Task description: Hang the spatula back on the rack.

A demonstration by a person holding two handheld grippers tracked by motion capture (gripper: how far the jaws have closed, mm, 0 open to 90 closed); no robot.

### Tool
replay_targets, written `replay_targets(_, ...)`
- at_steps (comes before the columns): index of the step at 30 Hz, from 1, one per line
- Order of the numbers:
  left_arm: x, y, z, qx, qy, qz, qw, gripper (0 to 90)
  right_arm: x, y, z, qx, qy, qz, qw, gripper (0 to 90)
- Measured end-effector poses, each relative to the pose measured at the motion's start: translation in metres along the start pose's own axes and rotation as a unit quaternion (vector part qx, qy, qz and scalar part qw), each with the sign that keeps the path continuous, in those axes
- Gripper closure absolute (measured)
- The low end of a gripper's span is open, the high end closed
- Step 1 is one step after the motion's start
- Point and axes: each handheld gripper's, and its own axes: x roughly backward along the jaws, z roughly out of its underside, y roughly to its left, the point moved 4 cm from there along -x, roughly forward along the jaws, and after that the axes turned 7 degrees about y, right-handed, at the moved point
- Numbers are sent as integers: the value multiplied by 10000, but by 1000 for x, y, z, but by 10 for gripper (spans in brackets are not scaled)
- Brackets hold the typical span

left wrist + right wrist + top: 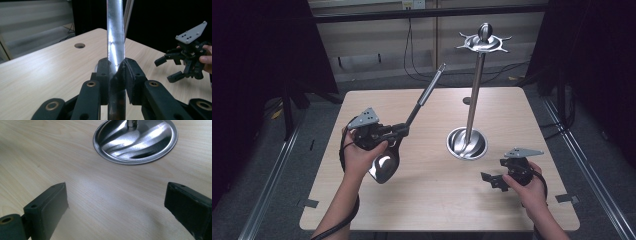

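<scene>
Left gripper (398, 131): closed on the ladle (412, 116), pads clamped on the handle just above the bowl.
Ladle: held off the counter (362, 200); bowl hangs just below the left gripper, handle slants up and away from it toward the stand (475, 90).
Right gripper (493, 181): open, nothing between the jaws; low over the counter, with the stand's base dish (136, 141) just ahead of it.
Stand: upright, well ahead of the left gripper; hook ring at the top carries nothing.
Done, as judged: ladle grasped and lifted.
Left, as judged: carry the ladle to the hook ring, catch the handle end on a hook, release. The right gripper may need to steady the stand.
Markings: no brand, label or writing legible on the ladle, stand or grippers.
</scene>
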Motion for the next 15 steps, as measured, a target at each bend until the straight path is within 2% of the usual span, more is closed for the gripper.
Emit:
replay_targets(9,7,-4,-16,-37,-261,31,9996,755,-1,1,1,10,34,-27,10000,47)
replay_targets(15,9,-9,-29,-135,-454,162,9987,755,-2,1,1,5,50,-24,10000,47)
